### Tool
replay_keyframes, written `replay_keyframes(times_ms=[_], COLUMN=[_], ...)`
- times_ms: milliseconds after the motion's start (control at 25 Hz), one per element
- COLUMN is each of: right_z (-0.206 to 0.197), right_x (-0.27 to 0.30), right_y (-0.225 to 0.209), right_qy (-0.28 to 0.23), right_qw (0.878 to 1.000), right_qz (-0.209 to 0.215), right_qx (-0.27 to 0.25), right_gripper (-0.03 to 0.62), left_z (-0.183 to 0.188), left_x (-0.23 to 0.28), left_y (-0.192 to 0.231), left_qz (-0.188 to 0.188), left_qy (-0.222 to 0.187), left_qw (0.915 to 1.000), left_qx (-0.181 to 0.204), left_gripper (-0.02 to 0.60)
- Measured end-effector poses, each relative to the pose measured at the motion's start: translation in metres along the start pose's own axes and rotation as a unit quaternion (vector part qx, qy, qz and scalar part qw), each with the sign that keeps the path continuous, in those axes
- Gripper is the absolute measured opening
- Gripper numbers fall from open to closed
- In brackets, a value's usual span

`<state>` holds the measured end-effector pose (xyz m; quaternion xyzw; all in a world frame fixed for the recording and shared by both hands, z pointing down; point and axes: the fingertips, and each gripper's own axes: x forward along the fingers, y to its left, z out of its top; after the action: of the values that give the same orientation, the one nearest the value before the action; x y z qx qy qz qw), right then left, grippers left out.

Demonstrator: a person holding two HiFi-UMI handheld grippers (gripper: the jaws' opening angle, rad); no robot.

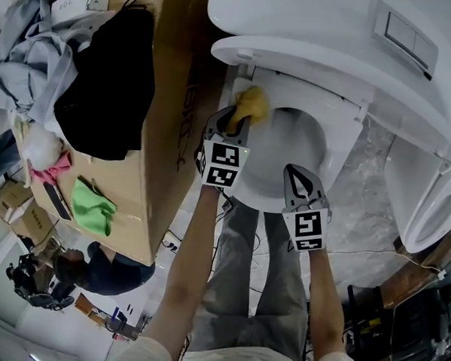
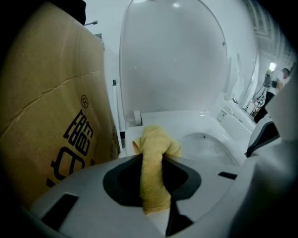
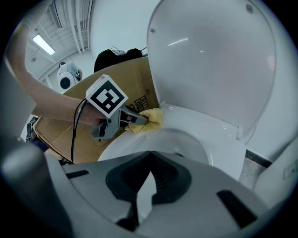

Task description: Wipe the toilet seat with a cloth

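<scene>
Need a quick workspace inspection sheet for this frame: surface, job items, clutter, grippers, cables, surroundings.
Surface: toilet seat is down and white, with the lid raised; no dirt can be made out.
Job's things: yellow cloth lies against the seat's rear left part.
Clutter: cardboard box stands left of the toilet, with a black garment and a green cloth on it.
Grippers: left gripper is shut on the yellow cloth; right gripper has its jaws together, is empty and is over the bowl's front.
Cables: thin white cable on the floor at right; dark cable on the left gripper.
Surroundings: second white fixture at right; a person at lower left.
</scene>
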<state>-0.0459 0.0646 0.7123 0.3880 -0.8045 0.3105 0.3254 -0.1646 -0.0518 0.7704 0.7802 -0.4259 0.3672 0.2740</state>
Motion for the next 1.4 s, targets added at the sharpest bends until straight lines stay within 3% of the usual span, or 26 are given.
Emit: replay_keyframes(times_ms=[720,1400], right_z=[-0.007,-0.024], right_x=[-0.018,-0.044], right_y=[-0.04,-0.077], right_qy=[-0.011,-0.021], right_qw=[1.0,0.998], right_qz=[-0.013,-0.032], right_qx=[0.024,0.052], right_gripper=[0.008,0.008], left_z=[0.043,0.069], left_x=[0.025,0.05], left_y=[-0.024,-0.084], left_qz=[0.004,-0.027], left_qy=[-0.013,-0.016], left_qw=[0.9997,0.9988], left_qx=[0.02,0.038], left_gripper=[0.106,0.104])
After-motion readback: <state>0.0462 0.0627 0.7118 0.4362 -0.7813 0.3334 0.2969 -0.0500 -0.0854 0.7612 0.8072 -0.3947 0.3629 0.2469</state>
